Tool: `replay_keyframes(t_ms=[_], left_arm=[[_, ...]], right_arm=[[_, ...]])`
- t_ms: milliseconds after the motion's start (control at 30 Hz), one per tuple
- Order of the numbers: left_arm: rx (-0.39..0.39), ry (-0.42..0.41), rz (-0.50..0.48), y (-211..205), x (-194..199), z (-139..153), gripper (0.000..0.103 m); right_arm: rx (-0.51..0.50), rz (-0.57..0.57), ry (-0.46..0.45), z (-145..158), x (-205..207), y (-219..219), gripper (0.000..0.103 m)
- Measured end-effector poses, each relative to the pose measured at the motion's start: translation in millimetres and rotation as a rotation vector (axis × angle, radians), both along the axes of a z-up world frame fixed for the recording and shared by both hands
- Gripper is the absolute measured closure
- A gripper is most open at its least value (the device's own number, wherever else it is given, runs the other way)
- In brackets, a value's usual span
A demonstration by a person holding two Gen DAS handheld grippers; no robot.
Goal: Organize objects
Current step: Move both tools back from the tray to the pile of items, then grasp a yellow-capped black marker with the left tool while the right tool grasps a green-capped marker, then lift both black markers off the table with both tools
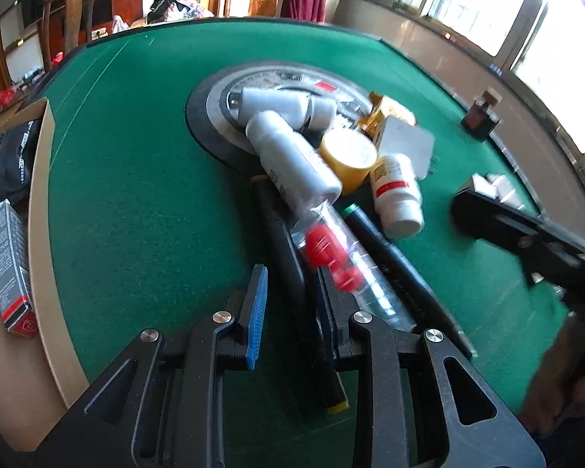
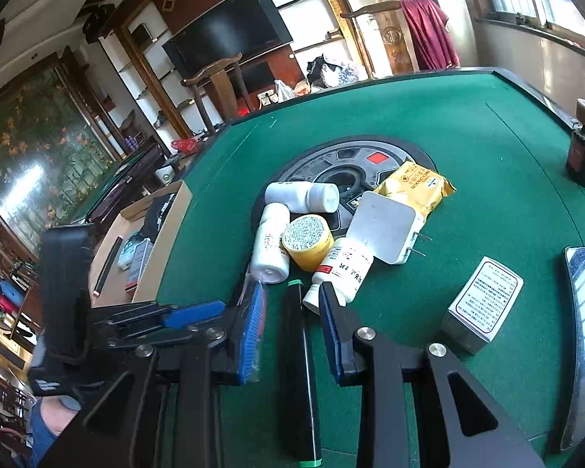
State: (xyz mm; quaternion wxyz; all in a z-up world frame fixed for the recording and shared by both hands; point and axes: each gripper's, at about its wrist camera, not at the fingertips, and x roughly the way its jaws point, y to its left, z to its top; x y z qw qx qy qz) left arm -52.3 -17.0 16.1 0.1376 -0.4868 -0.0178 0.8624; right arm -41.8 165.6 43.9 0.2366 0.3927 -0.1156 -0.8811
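Left gripper point(image 1: 288, 316) fingers spread around yellow-capped marker point(image 1: 292, 292); right gripper point(image 2: 292, 327) fingers spread around green-capped marker point(image 2: 298, 370). Neither pinched. Beyond, mid-surface point(image 1: 136, 195), bottle pile point(image 2: 292, 230) unsorted. Cardboard box point(image 2: 163, 241) off left edge holds few items. Judged mostly undone.

Two claws, both held low and spread

The left claw point(image 1: 288, 312) and the right claw point(image 2: 292, 331) each gape, side by side, fingers pointing forward over the bench point(image 1: 136, 195).

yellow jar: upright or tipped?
Tipped. The yellow jar lies on its side among the white bottles, its printed round end facing the camera.
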Motion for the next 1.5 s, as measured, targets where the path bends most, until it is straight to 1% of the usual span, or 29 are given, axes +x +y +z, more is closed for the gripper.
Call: replay_keyframes(t_ms=[100,167,233,300,333,467,533,600,667,700,733,767,800,833,867,900,967,1067,1100,1200,1500], left_arm=[[-0.04,0.019,0.012,3,-2,-1,0.078],[-0.069,0.038,0.037,2,-3,-1,0.078],[-0.135,0.063,0.073,1,-4,-3,0.078],[-0.131,0.063,0.087,-4,-5,-3,0.078],[-0.132,0.065,0.089,-5,-5,-4,0.081],[-0.146,0.075,0.085,-2,-5,-5,0.081],[-0.147,0.078,0.079,-2,-5,-6,0.081],[-0.16,0.088,0.068,-2,-4,-7,0.08],[-0.182,0.097,0.065,-1,-3,-6,0.077],[-0.195,0.099,0.08,-3,-3,-6,0.068],[-0.204,0.099,0.091,-4,-4,-7,0.061],[-0.196,0.094,0.099,-6,-4,-7,0.061],[-0.168,0.087,0.107,-10,-5,-7,0.063],[-0.152,0.087,0.098,-10,-4,-7,0.084],[-0.147,0.089,0.087,-9,-3,-7,0.088],[-0.166,0.097,0.091,-7,-2,-7,0.088],[-0.161,0.098,0.091,-8,-2,-7,0.089],[-0.126,0.095,0.111,-13,-3,-5,0.089],[-0.102,0.101,0.12,-17,-3,-2,0.089],[-0.063,0.118,0.131,-20,-2,4,0.089],[-0.029,0.142,0.124,-18,1,8,0.089]], right_arm=[[0.008,0.01,-0.003,-1,1,1,0.073],[0.024,0.024,-0.011,-3,2,-1,0.073],[0.079,0.04,-0.029,-9,2,-6,0.073],[0.145,0.052,-0.049,-17,2,-11,0.073],[0.163,0.06,-0.056,-20,3,-13,0.073],[0.224,0.097,-0.068,-29,4,-25,0.073],[0.31,0.108,-0.072,-39,4,-35,0.073],[0.377,0.118,-0.034,-41,9,-45,0.073],[0.446,0.128,0.02,-43,16,-53,0.075],[0.461,0.134,0.034,-44,18,-54,0.08],[0.469,0.153,0.044,-44,21,-57,0.09],[0.476,0.162,0.052,-44,23,-59,0.09],[0.479,0.162,0.055,-44,25,-60,0.09],[0.466,0.162,0.053,-45,24,-59,0.09],[0.437,0.163,0.044,-44,23,-56,0.09],[0.413,0.159,0.044,-42,22,-54,0.09],[0.376,0.144,0.052,-37,21,-48,0.09],[0.299,0.13,0.042,-29,19,-38,0.09],[0.271,0.123,0.041,-25,17,-34,0.09],[0.233,0.108,0.048,-18,18,-30,0.09],[0.187,0.108,0.047,-13,17,-28,0.09]])
